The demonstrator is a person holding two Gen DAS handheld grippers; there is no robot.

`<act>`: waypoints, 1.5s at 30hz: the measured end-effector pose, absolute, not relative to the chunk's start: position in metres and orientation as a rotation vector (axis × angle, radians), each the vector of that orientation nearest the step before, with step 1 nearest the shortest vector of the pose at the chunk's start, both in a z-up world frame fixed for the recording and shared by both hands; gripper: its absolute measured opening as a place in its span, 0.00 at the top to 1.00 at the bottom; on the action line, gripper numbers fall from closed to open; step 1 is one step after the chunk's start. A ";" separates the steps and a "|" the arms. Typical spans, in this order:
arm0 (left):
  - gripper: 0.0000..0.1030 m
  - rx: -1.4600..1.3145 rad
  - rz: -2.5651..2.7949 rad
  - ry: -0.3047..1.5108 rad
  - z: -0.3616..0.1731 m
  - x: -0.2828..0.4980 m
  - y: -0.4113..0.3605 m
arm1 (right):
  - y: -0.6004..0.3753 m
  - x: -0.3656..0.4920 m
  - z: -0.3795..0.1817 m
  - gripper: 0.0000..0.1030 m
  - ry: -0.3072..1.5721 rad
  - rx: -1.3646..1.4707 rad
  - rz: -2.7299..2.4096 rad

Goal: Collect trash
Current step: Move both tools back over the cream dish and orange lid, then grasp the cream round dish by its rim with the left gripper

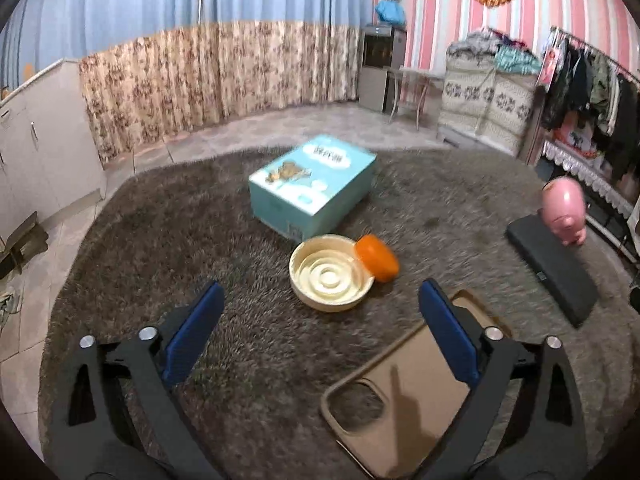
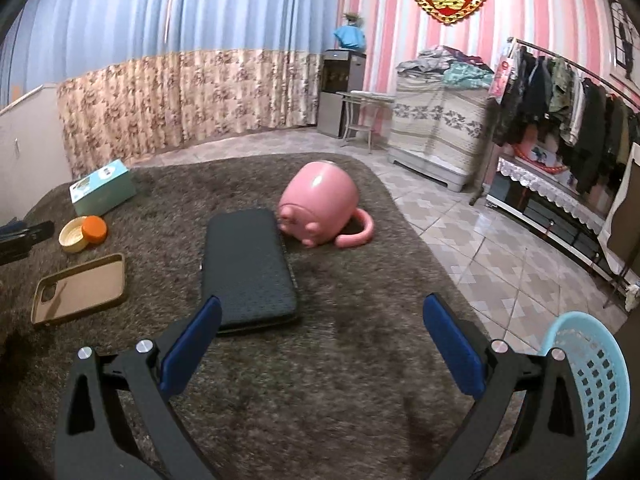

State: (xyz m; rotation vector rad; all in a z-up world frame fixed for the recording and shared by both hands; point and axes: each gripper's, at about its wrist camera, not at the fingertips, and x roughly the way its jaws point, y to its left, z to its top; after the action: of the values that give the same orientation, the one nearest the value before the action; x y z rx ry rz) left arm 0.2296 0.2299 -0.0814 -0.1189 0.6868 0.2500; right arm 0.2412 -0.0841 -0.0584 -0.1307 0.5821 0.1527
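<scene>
1. Teal box [image 2: 102, 188] sits far left on the rug [image 2: 360, 360], w/ cream dish [image 1: 330, 274] & orange lid [image 1: 378, 258] just right of it.
2. Left claw [image 1: 320, 344]: spread wide, empty, over tan phone case [image 1: 400, 400].
3. Black pad [image 2: 248, 268] & pink mug [image 2: 320, 208] lie further right of the box.
4. Right claw [image 2: 322, 356]: released, empty.
5. Blue basket [image 2: 592, 392], far right, looks empty; judged nothing collected yet, path open.

blue basket [image 2: 596, 392] cut off, box [image 1: 312, 184] print perhaps blurred
</scene>
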 end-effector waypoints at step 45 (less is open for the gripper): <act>0.41 -0.301 0.511 0.619 -0.099 0.165 0.346 | 0.174 0.293 -0.094 0.15 0.696 -0.275 0.553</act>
State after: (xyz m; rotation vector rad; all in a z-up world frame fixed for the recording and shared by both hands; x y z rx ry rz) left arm 0.1651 0.3457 -0.0988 -0.3008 0.6193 0.5111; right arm 0.2931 0.1743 -0.0940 -0.2754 0.6955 0.5530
